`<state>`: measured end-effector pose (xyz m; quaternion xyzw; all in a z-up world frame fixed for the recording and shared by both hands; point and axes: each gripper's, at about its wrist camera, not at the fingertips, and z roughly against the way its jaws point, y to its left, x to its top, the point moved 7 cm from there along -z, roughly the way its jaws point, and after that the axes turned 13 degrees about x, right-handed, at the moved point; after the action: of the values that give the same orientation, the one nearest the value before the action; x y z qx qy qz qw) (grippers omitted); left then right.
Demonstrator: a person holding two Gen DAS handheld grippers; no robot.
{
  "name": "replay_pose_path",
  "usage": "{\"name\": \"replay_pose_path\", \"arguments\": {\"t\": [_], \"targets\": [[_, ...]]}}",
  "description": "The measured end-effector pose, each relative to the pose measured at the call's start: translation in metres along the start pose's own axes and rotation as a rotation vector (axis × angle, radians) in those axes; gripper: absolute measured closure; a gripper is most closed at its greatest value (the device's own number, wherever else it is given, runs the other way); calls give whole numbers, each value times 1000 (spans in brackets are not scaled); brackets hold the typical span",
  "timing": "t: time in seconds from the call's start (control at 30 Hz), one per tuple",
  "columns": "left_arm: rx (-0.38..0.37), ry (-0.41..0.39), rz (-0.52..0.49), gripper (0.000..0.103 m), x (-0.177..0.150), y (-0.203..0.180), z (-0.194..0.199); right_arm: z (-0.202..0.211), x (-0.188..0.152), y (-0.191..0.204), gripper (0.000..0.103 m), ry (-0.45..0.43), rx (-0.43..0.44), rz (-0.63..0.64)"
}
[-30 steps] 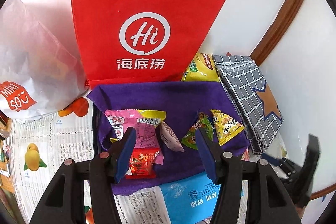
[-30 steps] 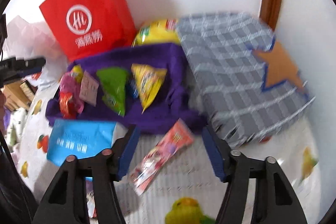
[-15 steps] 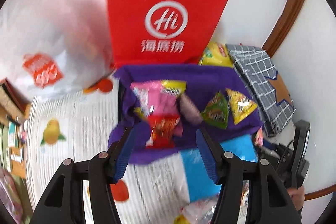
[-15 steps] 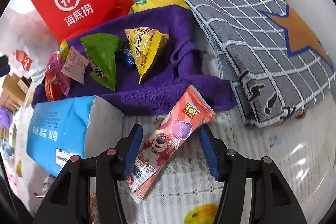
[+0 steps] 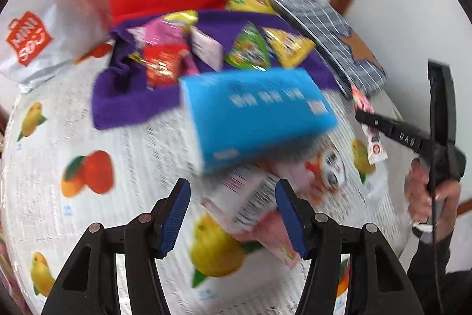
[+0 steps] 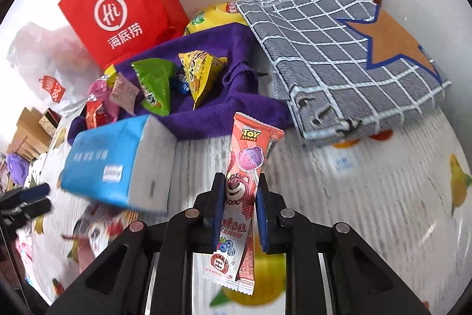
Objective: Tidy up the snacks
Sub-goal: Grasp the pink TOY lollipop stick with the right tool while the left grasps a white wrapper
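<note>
Snacks lie scattered over a counter [image 6: 383,197] covered in a fruit-print sheet that fills the lower part of both views. Largest on it, at the upper right of the right wrist view, is a folded grey checked cloth [image 6: 324,49] with an orange star. A red paper bag [image 6: 124,8] stands at the upper left against the wall, with a white plastic bag [image 6: 38,70] beside it at the left edge. Below the red bag a purple towel [image 6: 212,111] spreads across the middle of the frame, touching the checked cloth. A blue tissue pack [image 6: 106,161] sits at centre left, overlapping the towel's lower edge. On the towel lie a green triangular packet [image 6: 155,84] and a yellow triangular packet [image 6: 200,70] side by side, with smaller pink and red packets at its left end. The right tool [image 6: 238,208], at lower centre, is clamped on a long pink wafer packet [image 6: 247,155], which stands upright between its fingers. The left tool [image 5: 233,214], at lower centre of its blurred view, has its fingers spread apart over a pink and white wrapper [image 5: 250,197]
</note>
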<state>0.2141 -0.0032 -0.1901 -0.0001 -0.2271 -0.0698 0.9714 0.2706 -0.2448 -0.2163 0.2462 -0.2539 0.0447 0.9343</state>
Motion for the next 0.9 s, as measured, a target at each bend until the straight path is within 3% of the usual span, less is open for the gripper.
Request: {"name": "replay_pose_path", "arguments": {"t": [0.1, 0.33, 0.43, 0.5, 0.57, 0.67, 0.9], "targets": [[-16, -1, -42, 41, -6, -15, -4, 14, -14, 0, 83, 0, 3, 8], [67, 31, -113, 40, -14, -32, -32, 35, -39, -5, 83, -6, -6, 18], [68, 15, -117, 38, -13, -33, -40, 32, -47, -6, 83, 8, -3, 17], [81, 16, -122, 44, -15, -32, -44, 28, -51, -5, 83, 22, 3, 22], [102, 9, -121, 61, -16, -26, -43, 21, -55, -1, 83, 41, 8, 36], [59, 10, -82, 71, -20, -14, -33, 14, -58, 6, 83, 59, 22, 58], [15, 28, 57, 72, -42, 24, -18, -4, -63, 24, 82, 93, 54, 99]]}}
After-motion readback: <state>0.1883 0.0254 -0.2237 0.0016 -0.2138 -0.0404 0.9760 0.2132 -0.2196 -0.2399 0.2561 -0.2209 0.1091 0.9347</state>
